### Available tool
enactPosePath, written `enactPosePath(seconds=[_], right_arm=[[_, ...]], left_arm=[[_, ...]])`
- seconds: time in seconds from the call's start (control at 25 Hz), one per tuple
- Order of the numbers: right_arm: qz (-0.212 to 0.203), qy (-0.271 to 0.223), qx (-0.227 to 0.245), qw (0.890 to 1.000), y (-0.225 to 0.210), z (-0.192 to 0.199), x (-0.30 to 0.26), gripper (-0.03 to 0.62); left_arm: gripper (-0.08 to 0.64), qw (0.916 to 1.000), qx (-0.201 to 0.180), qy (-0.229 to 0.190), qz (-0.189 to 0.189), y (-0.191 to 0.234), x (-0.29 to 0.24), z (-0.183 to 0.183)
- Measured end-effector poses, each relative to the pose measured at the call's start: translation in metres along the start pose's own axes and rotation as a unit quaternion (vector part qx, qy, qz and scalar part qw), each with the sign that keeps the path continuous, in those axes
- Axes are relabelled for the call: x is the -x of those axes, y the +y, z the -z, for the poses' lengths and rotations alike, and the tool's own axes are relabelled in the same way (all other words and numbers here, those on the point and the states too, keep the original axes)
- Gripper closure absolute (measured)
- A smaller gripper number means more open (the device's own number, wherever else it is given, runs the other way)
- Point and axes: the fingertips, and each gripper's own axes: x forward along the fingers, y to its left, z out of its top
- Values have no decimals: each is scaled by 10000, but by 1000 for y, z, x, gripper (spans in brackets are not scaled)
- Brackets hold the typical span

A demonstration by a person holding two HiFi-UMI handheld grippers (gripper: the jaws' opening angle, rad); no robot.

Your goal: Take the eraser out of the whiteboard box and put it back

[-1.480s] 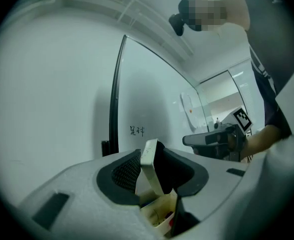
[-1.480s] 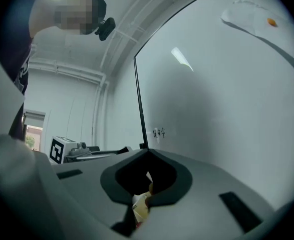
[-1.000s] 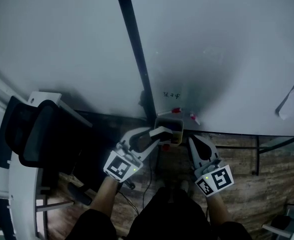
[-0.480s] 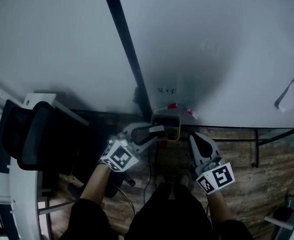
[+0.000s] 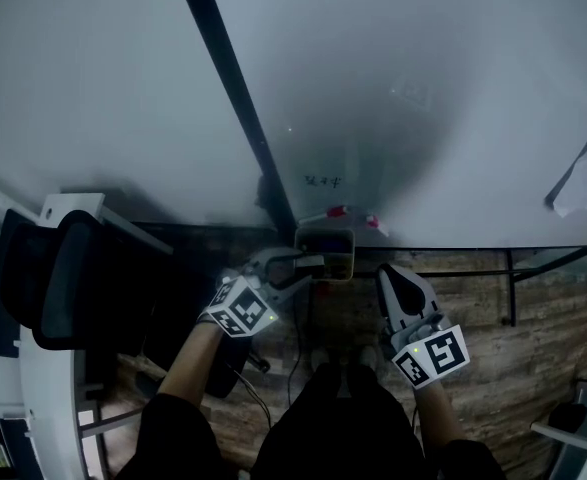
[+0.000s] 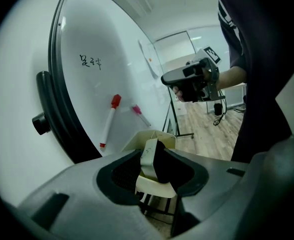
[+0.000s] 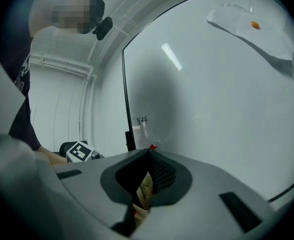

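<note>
**Eraser pinched in the left tool, over the box**

The whiteboard (image 5: 423,98) is filling most of the head view, its dark frame bar (image 5: 235,108) running from 11 o'clock down to the centre. A black office chair (image 5: 63,278) is sitting at 8 o'clock, and the wood-look floor (image 5: 513,368) is showing from 4 to 6 o'clock.

The left tool (image 5: 303,268) is pointing toward 2 o'clock at the whiteboard box (image 5: 325,251), a small cream box hanging at the board's lower edge. Its jaws are standing fairly narrow, clamping the eraser (image 6: 148,156) edge-on: pale backing to one side, dark felt to the other. The eraser is sitting just at the near rim of the box, seemingly not yet down inside it (the rim is showing both behind and under it).

The right tool (image 5: 395,280) is hanging idle at 5 o'clock from the box, its jaws meeting at the tips with nothing between them.

A red marker (image 6: 110,119) and a pink marker (image 6: 139,115) are clinging to the board at 12 o'clock above the box.

The eraser is looking light and stiff in its backing, with a soft felt face that should give a little. The flat faces are offering the surest hold, gripped mid-length so it is not swivelling on the way in.
</note>
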Motion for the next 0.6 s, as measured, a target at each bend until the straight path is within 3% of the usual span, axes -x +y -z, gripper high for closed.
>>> enactPosePath(seconds=[0.32,0.6], right_arm=[[18,19,-31,10000,-1,2,-1,589],[-39,-5,-25,10000,0,1,-4,589]], left_arm=[[425,10000,57,-48,58,3,0,1],[360,9998,-124,-75,140,3,10,-21]])
